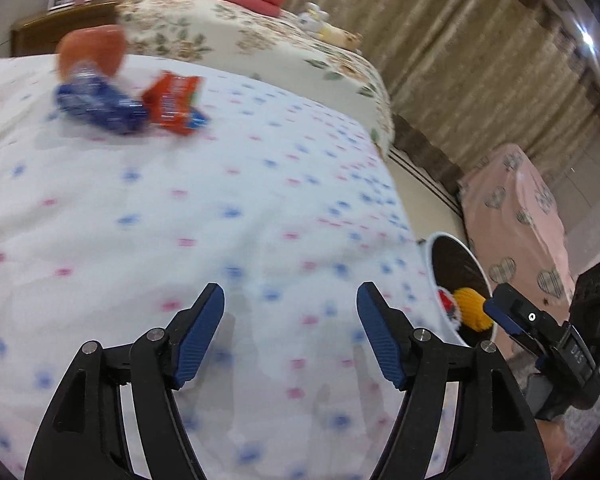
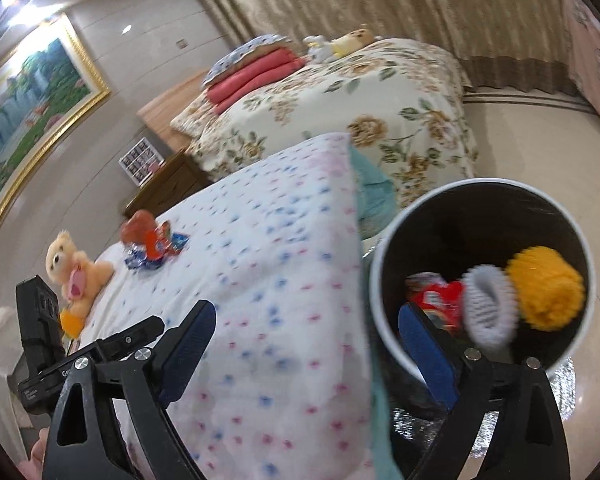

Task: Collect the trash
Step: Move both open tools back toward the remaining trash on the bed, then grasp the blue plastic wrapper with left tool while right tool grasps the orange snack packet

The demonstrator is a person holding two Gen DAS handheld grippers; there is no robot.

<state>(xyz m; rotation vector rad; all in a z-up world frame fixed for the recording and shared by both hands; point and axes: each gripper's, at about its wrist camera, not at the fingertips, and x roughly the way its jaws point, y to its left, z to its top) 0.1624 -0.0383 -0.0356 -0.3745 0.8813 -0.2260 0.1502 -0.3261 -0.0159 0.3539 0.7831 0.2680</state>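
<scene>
A blue wrapper (image 1: 98, 106), a red snack packet (image 1: 174, 102) and an orange-brown wrapper (image 1: 94, 50) lie at the far end of the dotted white bed (image 1: 220, 220); they also show in the right wrist view (image 2: 152, 242). My left gripper (image 1: 290, 334) is open and empty above the bed. My right gripper (image 2: 306, 350) is open and empty at the bed's edge, beside the white bin (image 2: 380, 280). The bin (image 1: 434, 276) holds a yellow knitted item (image 2: 546, 286), a grey-white item (image 2: 488, 306) and a red packet (image 2: 440, 298).
A teddy bear (image 2: 74, 270) sits on the bed's left side. A floral bed (image 2: 340, 120) with red folded blankets (image 2: 256, 76) stands behind. A wooden nightstand (image 2: 168, 186), curtains (image 1: 480, 60) and a pink heart-patterned cover (image 1: 520, 220) are around.
</scene>
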